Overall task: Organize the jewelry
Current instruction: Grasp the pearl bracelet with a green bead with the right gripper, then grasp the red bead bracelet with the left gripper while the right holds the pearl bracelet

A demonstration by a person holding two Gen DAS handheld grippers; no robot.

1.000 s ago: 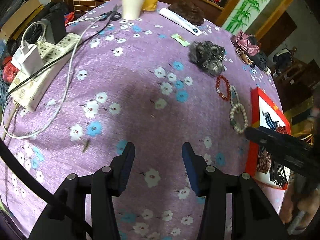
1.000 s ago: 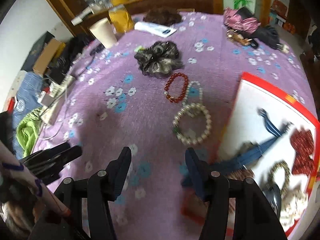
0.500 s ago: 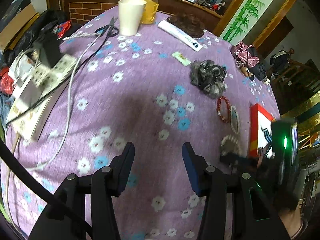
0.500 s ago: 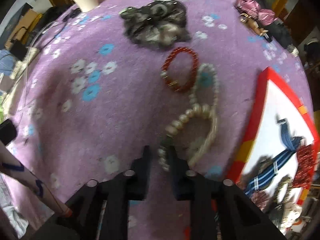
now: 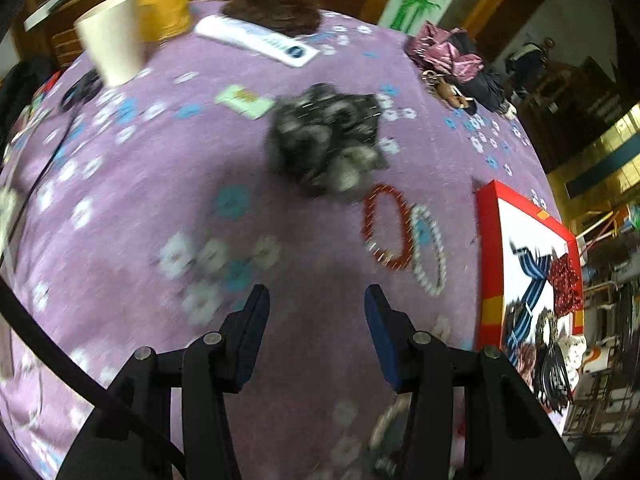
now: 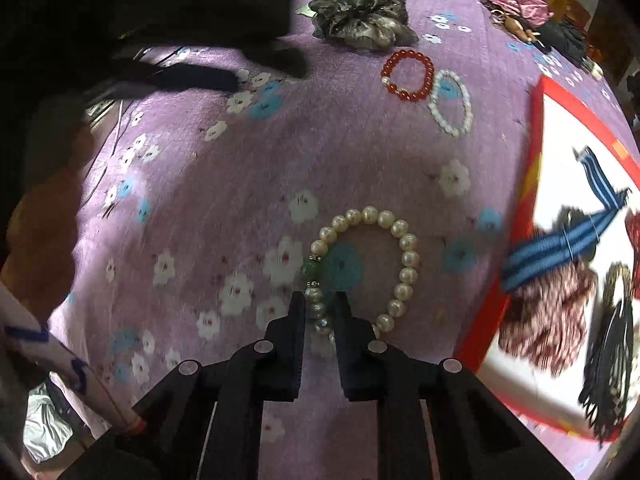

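right claw (image 6: 320,312) pinching the pearl bracelet (image 6: 370,268) low in the frame's centre
its jaws, just closing, are gripping beads; left claw (image 5: 316,320) is hovering half-wide, empty. lifting gently toward the red box (image 6: 536,184) at right seems wise.

Ahead of the left gripper (image 5: 316,300) the purple table (image 5: 160,184) lies bare between its parted jaws and for some way beyond; farther on, ahead and slightly right, the grey scrunchie (image 5: 326,140) blocks the way, with the red bracelet (image 5: 386,228) and small white bracelet (image 5: 430,250) just right of that lane. The red-rimmed tray (image 5: 486,256) walls off the far right side. Around the right gripper (image 6: 320,306), its jaws nipping the pearl bracelet (image 6: 404,256), bare cloth opens to the left and straight ahead. The tray (image 6: 532,184) stands near on the right. The left gripper's dark body (image 6: 168,20) looms over the upper left.
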